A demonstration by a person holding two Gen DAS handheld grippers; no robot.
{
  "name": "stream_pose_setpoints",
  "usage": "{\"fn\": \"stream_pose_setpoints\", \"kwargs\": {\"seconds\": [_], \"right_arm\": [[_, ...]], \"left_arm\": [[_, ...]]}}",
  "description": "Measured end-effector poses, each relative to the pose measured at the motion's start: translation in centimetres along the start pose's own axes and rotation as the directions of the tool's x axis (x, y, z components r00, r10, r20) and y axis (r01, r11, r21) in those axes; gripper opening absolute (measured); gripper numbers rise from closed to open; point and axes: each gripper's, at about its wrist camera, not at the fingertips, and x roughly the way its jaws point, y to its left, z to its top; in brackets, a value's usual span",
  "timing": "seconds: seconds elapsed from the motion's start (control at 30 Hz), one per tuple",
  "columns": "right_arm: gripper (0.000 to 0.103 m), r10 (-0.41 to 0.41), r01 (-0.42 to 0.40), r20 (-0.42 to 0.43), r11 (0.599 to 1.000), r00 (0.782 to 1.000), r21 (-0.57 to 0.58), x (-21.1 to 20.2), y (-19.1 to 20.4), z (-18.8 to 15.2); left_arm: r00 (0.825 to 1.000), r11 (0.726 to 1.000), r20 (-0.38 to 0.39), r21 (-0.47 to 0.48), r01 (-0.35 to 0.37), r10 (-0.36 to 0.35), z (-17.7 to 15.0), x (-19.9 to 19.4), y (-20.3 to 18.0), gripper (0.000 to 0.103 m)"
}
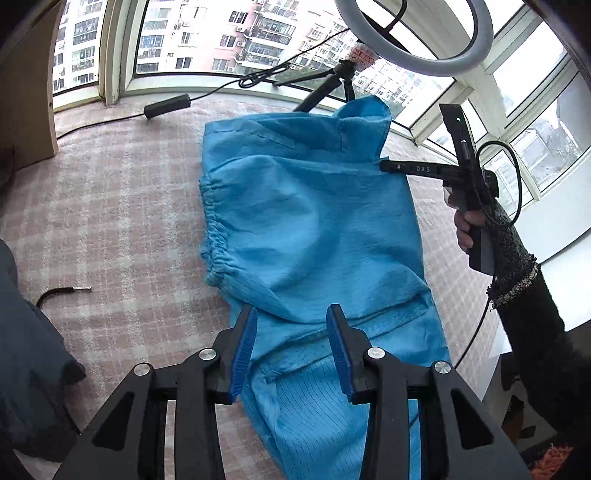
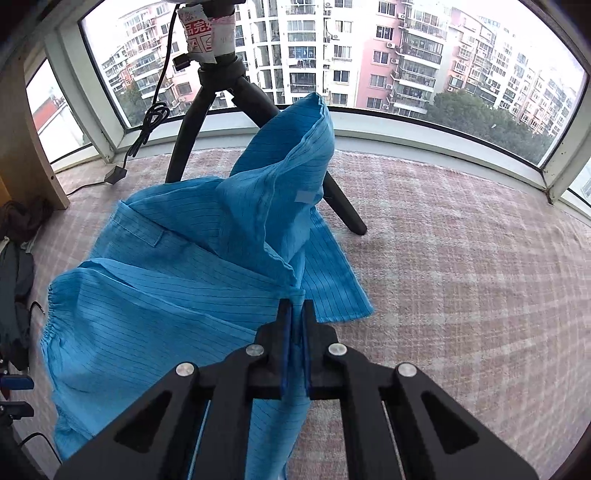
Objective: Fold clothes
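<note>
Item: 1 blue pinstriped garment, elastic cuff gathered at its left edge, lying partly folded on a pink checked cloth surface beside the bay window; whether bed or platform could not be told. Right tongs: pressed together on a fold of the garment, the cloth running up from the pinch in a raised peak toward the window. Left tongs: spread, hovering over the near part of the garment with cloth visible between the blue pads, gripping nothing. Adjacent: 1 black tripod standing on the surface directly behind the lifted peak, a ring light above it, 1 coiled cable hanging at the window, and 1 small black adapter lying on the surface. Hazards, as judged: the lifted portion stood near the tripod legs and might have draped over or snagged a leg if carried farther back. The pinch held only a narrow ridge of thin fabric, so a quick pull could have slipped it free and dropped the fold askew. With the left tongs unclosed, nothing anchored the lower layers, and dragging from the right alone could have shifted the whole garment and wrinkled the folds already laid.
</note>
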Motion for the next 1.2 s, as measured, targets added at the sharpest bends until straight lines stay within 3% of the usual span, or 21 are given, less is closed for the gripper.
{"fn": "stream_pose_setpoints", "kwargs": {"seconds": [0.1,0.17,0.2,0.27,0.3,0.43,0.47,0.5,0.6,0.67,0.77,0.83,0.93,1.03,1.13,1.2], "right_arm": [[0.005,0.000,0.000,0.005,1.000,1.000,-0.007,-0.2,0.3,0.1],[0.005,-0.012,0.012,0.005,1.000,1.000,-0.021,-0.1,0.5,0.2],[0.005,-0.025,0.025,0.005,0.999,1.000,-0.029,0.0,0.7,0.3],[0.005,-0.053,0.053,0.001,0.997,0.999,-0.048,0.3,0.8,0.4],[0.006,-0.073,0.073,0.004,0.996,0.997,-0.051,0.2,0.8,0.5],[0.014,-0.078,0.079,0.098,0.997,0.992,-0.010,-4.3,0.4,-0.8],[0.020,-0.047,0.047,0.122,0.999,0.991,-0.002,-6.0,0.4,-1.9],[0.024,-0.008,0.008,0.138,1.000,0.990,0.002,-7.4,0.5,-3.0],[0.024,0.210,-0.209,0.037,0.977,0.977,-0.042,-8.5,1.9,-7.3],[0.024,0.220,-0.225,-0.067,0.971,0.973,-0.077,-6.7,3.4,-10.0],[0.024,0.120,-0.139,-0.159,0.984,0.980,-0.109,-3.5,4.3,-13.1],[0.023,0.029,-0.042,-0.133,0.995,0.991,-0.094,-2.5,3.2,-13.2],[0.021,0.014,-0.016,-0.117,1.000,0.993,-0.020,-3.5,1.7,-12.8],[0.023,0.025,-0.024,-0.047,1.000,0.999,0.008,-8.4,1.2,-14.2],[0.024,0.067,-0.067,0.004,0.995,0.998,0.070,-14.7,0.4,-18.4],[0.041,0.113,-0.115,0.022,0.988,0.993,0.101,-18.1,0.3,-22.9]], "left_arm": [[0.994,0.994,0.002,-0.030,-0.109,0.109,3.5,2.2,3.1,0.056],[0.997,0.996,-0.045,-0.061,-0.065,0.062,4.7,4.7,4.4,0.053],[0.996,0.996,-0.075,-0.067,-0.050,0.045,4.9,6.0,4.6,0.040],[0.989,0.992,-0.101,-0.060,-0.110,0.104,5.1,7.6,4.8,0.020],[0.984,0.988,-0.112,-0.056,-0.144,0.137,5.2,8.3,4.9,0.021],[0.994,0.993,-0.071,-0.076,-0.087,0.082,4.7,5.6,4.8,0.024],[0.996,0.996,-0.054,-0.060,-0.071,0.068,4.2,4.3,4.5,0.024],[0.998,0.998,-0.037,-0.038,-0.048,0.047,3.5,2.6,4.1,0.026],[0.998,0.999,-0.033,0.015,0.049,-0.049,0.2,-1.5,2.5,0.037],[0.991,0.991,-0.060,0.052,0.120,-0.117,-2.6,-3.0,1.1,0.037],[0.969,0.975,-0.136,0.053,0.217,-0.208,-5.8,-2.1,-0.8,0.037],[0.960,0.977,-0.203,0.053,0.206,-0.191,-7.7,0.1,-1.5,0.037],[0.950,0.985,-0.288,0.078,0.152,-0.124,-10.6,3.0,-2.0,0.036],[0.964,0.989,-0.262,0.120,0.086,-0.052,-12.0,1.5,-1.9,0.032],[0.979,0.992,-0.188,0.080,0.094,-0.078,-13.7,-3.4,-1.3,0.032],[0.985,0.992,-0.153,0.074,0.097,-0.085,-16.1,-7.1,-1.4,0.040]]}}
